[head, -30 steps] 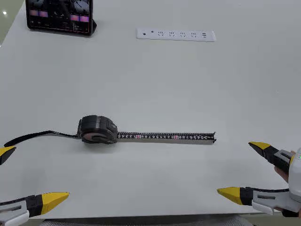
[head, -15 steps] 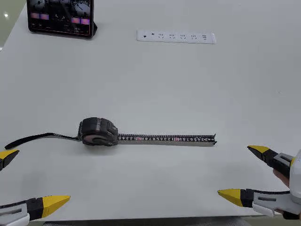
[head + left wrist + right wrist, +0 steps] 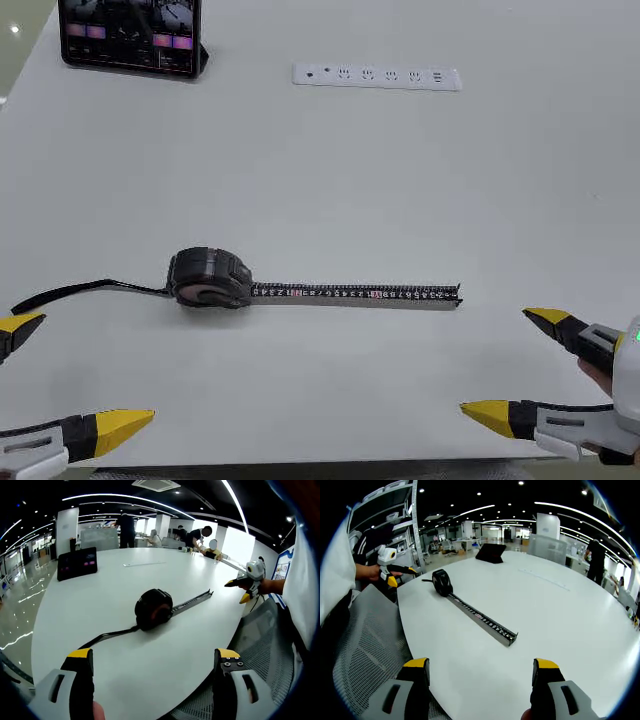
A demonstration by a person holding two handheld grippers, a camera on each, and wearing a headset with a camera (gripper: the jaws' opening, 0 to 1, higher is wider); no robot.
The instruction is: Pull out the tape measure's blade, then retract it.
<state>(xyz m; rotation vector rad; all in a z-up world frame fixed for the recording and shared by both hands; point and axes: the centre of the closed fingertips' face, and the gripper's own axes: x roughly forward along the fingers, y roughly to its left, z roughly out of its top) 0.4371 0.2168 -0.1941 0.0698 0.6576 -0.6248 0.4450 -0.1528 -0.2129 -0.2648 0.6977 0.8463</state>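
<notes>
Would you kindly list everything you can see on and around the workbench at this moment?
Round black tape measure case: one, black with a reddish side, left of the table's middle.
Marked metal blade: one, dark, extended from the case to the right, lying flat.
Thin wrist strap: one, black, trailing left from the case.
Long flat power strip: one, white, far side.
Propped-up tablet: one, black with a lit screen, far left corner.
Wide smooth table: one, white, under everything.
Mesh chair: one, grey, at the near edge.
Person's left gripper: one, yellow tips, open, near left, apart from the case.
Person's right gripper: one, yellow tips, open, near right, short of the blade's end.
</notes>
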